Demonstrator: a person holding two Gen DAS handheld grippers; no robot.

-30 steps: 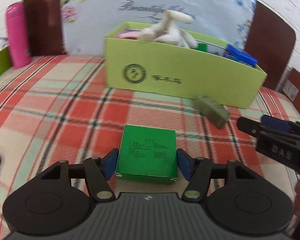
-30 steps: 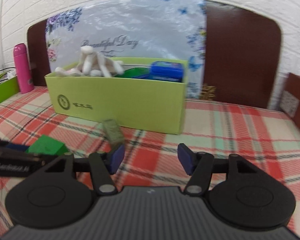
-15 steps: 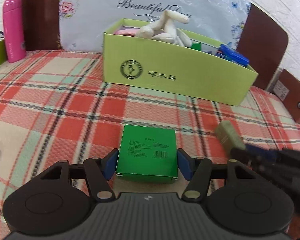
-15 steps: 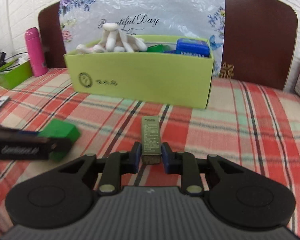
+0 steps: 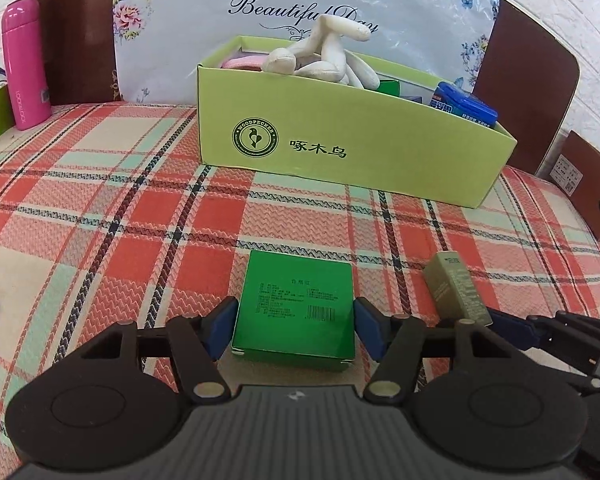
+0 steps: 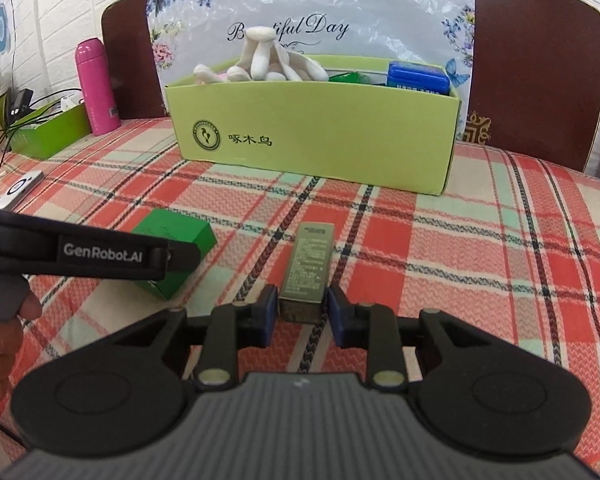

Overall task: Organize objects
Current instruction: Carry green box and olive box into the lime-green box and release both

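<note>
green box (image 5: 296,304), olive carton (image 6: 307,266) both gripped

A bed (image 5: 100,208) covered in a red, cream and mint plaid sheet carried everything. A lime-green open box (image 5: 340,152) sat toward the headboard, with a pink bottle (image 5: 24,64) and a green tray (image 6: 48,132) off to the left. Nearer lay a flat green box (image 5: 296,304) and, just to its right, a slim olive box (image 6: 308,264); a white device (image 6: 20,188) rested at the left edge.
</note>
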